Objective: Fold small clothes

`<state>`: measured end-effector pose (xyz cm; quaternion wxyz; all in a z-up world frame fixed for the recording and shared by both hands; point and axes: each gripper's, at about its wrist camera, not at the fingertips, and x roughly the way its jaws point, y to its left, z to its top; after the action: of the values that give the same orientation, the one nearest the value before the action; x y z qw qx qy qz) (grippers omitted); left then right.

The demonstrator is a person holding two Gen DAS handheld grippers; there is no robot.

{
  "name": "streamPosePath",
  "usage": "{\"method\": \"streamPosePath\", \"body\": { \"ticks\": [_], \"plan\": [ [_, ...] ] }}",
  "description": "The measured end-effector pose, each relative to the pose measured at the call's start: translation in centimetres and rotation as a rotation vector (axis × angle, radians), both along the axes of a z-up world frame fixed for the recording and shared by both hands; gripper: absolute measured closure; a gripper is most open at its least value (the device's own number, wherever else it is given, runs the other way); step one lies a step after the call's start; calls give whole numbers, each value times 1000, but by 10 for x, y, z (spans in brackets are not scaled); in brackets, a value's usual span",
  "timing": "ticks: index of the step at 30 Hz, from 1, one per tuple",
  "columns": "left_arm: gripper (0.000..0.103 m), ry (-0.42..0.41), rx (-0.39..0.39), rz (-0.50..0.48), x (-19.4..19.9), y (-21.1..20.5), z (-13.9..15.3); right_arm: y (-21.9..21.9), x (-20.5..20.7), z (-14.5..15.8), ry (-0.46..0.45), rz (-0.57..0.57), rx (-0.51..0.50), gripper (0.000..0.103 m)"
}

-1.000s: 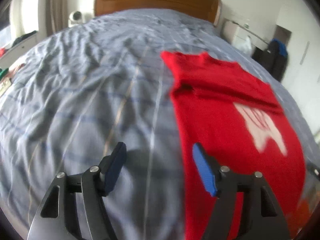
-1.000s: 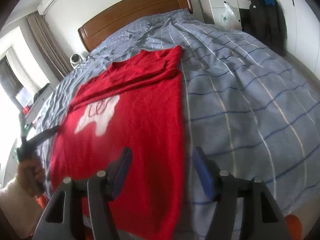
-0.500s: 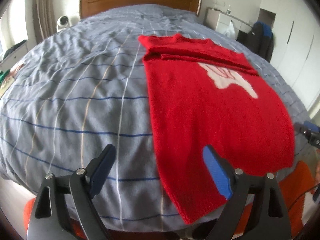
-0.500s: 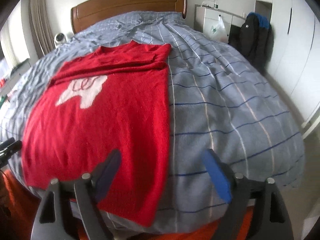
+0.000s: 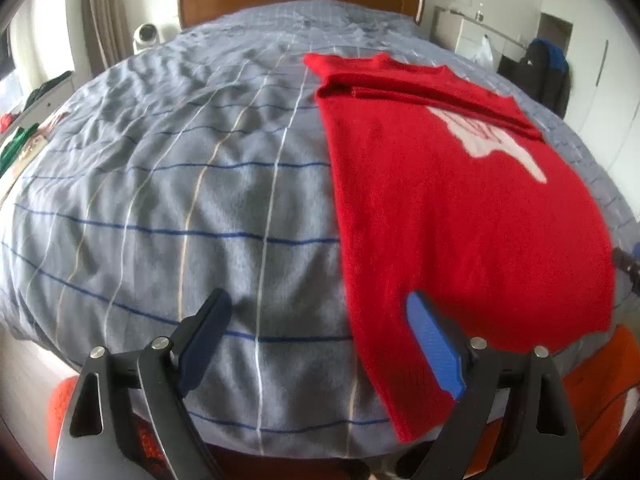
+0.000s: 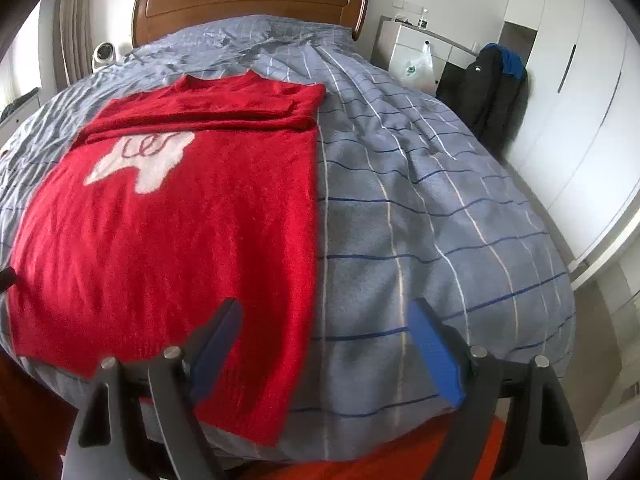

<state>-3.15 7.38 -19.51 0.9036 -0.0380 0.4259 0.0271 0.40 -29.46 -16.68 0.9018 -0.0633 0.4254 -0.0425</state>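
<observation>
Red knit sweater [image 5: 460, 216] is lying flat on the grey-blue checked bedcover [image 5: 180, 184], front side up, with a white motif [image 6: 140, 156] on the chest. Its sleeves are lying folded across the upper part, just below the neckline, forming a band of doubled fabric. The hem is reaching the near edge of the bed and drooping slightly over it.

Left gripper [image 5: 320, 344] is hovering above the near edge of the bed with its blue-padded fingers [image 5: 434, 344] spread wide and nothing between them. Its right finger is showing over the sweater's lower left corner; contact cannot be judged. Its left finger is showing over bare bedcover.

Right gripper [image 6: 326, 348] is likewise standing wide open and holding nothing, hanging over the sweater's lower right corner. Its left finger is overlapping the red fabric in view, its right finger the bedcover beside it.

Wooden headboard [image 6: 248, 4] is standing at the far end of the bed. A white cabinet [image 6: 416, 52] with a plastic bag [image 6: 418, 68] is sitting to the right of it, and a dark jacket [image 6: 496, 88] is hanging near the white wardrobe doors [image 6: 580, 100]. A small white fan [image 5: 146, 36] is sitting left of the headboard. Something orange [image 5: 600, 380] is showing below the bed edge, too blurred to identify.
</observation>
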Motion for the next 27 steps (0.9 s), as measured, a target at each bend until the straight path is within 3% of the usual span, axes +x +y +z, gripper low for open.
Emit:
{"method": "streamPosePath", "body": {
  "ticks": [27],
  "plan": [
    [8, -2, 35, 27, -2, 4, -3, 5, -7, -5, -3, -26, -107, 19]
  ]
}}
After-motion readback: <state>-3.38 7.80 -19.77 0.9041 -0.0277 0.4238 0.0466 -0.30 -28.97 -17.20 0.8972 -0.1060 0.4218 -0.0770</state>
